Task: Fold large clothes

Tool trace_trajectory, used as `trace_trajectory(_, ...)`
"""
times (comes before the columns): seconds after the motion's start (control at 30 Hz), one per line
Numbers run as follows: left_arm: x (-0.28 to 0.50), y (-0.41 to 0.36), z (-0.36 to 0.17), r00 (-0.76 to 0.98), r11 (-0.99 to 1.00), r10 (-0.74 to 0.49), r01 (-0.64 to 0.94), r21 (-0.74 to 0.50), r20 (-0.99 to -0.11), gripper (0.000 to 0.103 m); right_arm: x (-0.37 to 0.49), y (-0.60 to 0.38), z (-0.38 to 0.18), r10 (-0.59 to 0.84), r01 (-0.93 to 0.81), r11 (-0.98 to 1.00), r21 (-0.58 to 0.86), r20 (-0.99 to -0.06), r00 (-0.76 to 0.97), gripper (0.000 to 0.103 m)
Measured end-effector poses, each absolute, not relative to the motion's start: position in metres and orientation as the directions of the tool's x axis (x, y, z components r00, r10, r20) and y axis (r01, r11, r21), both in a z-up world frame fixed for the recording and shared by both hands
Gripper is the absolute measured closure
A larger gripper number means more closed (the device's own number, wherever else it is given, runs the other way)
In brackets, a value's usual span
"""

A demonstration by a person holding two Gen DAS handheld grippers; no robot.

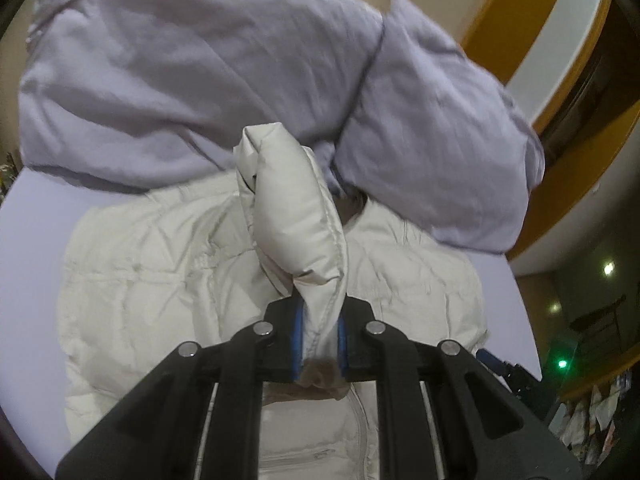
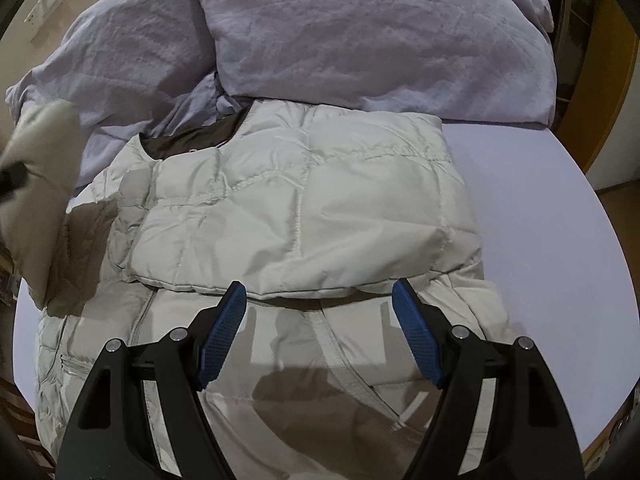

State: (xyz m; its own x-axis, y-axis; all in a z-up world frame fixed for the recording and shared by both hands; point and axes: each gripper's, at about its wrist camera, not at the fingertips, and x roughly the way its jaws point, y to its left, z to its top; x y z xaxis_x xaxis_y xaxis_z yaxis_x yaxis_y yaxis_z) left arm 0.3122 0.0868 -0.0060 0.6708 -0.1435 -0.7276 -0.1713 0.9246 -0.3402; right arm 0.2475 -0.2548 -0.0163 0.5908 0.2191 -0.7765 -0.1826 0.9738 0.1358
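**Left claw lifts sleeve, right claw open over jacket**

White puffer jacket (image 2: 280,216) lies flat on the bed (image 2: 552,240), front up, zipper showing. Left claw (image 1: 320,340) is clamped tight on a white sleeve (image 1: 296,216); the sleeve sticks up and away from the claw, its cuff end pinched between the blue pads (image 1: 298,344), and the jacket body spreads below it. Beyond the sleeve, a lilac duvet (image 1: 160,80) and pillow (image 1: 440,140) are piled at the far side. Right claw (image 2: 320,336) is wide open, nothing between the pads, hovering just above the jacket's lower half. Directly ahead of it, the other sleeve (image 2: 304,208) lies folded across the chest, its edge just past the fingertips. The lifted sleeve shows blurred at far left of this claw.
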Motion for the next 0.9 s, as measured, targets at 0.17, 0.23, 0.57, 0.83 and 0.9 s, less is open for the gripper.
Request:
trace_trajectory(0.17,0.326,0.070,-0.024,0.629,0.932,-0.161,-0.156,-0.327,-0.761,0.089,0.249,-0.258,-0.020,0.209,-0.171,0.976,0.133,-0.784,0.585,0.026)
trace_trajectory(0.23,0.330,0.064,-0.028,0.614,0.940,-0.160,-0.145,-0.310,-0.773,0.088,0.250,-0.257,-0.021,0.206,-0.167,0.977,0.133,-0.786,0.583,0.026)
trace_trajectory(0.57,0.337,0.065,-0.022,0.631,0.955,-0.142,-0.115,-0.273,-0.762,0.049,0.255,-0.253,-0.023,0.205,-0.170,0.977,0.130,-0.792,0.575,0.026)
trace_trajectory(0.83,0.355,0.086,-0.048,0.606,0.966,-0.022,-0.194,-0.174,-0.795,0.049,0.255,-0.253,-0.024,0.200,-0.169,0.978,0.124,-0.792,0.577,0.026)
trace_trajectory(0.9,0.361,0.086,-0.061,0.583,0.963,-0.029,-0.202,-0.179,-0.812,0.049,0.255,-0.252,-0.024,0.194,-0.170,0.979,0.116,-0.794,0.576,0.026)
